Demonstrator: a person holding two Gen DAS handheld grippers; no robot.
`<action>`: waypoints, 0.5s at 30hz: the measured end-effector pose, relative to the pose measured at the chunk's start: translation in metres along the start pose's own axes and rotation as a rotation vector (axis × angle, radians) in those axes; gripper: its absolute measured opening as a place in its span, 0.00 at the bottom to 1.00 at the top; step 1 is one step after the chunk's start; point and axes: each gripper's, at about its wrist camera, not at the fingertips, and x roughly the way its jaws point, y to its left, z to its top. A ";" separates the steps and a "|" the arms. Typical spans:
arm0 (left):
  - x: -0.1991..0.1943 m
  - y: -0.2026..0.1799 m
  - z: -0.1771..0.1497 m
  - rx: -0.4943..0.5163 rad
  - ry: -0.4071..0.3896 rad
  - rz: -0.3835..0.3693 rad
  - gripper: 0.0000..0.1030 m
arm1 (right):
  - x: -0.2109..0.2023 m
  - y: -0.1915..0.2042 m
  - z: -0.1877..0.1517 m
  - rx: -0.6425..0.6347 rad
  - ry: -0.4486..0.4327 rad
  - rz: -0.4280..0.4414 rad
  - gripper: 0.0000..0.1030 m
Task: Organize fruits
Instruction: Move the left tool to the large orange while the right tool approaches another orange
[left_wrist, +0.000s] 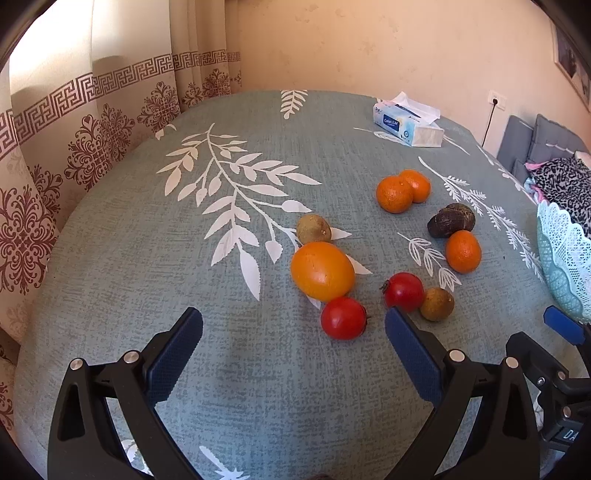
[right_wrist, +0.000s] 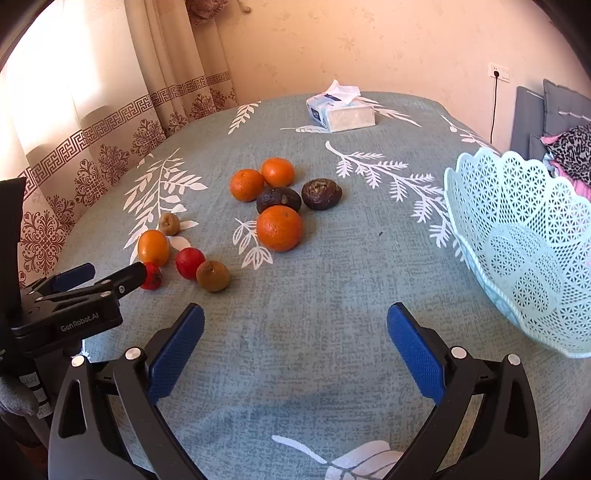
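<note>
Left wrist view: left gripper (left_wrist: 293, 323) spread wide, nothing between its pads, over the tablecloth (left_wrist: 147, 295). Large orange (left_wrist: 322, 270) just ahead; a tomato (left_wrist: 343, 318) touches its near side. Tissue box (left_wrist: 408, 127), far beyond the orange, print too small to read.

Right wrist view: right gripper (right_wrist: 295, 319) wide, holding nothing. Basket (right_wrist: 524, 251) to its right. "GenRobot.AI" readable on the left gripper's body. Fruits lie on the cloth left of the basket.
</note>
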 end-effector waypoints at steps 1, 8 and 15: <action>0.001 0.000 0.000 -0.001 0.001 -0.002 0.95 | 0.000 0.001 0.001 -0.003 0.000 -0.003 0.98; 0.007 0.006 0.006 -0.028 -0.001 -0.009 0.95 | 0.002 0.001 0.015 -0.006 -0.017 -0.010 0.97; 0.016 0.008 0.015 -0.043 0.007 -0.011 0.95 | 0.003 -0.001 0.024 -0.006 -0.031 -0.010 0.97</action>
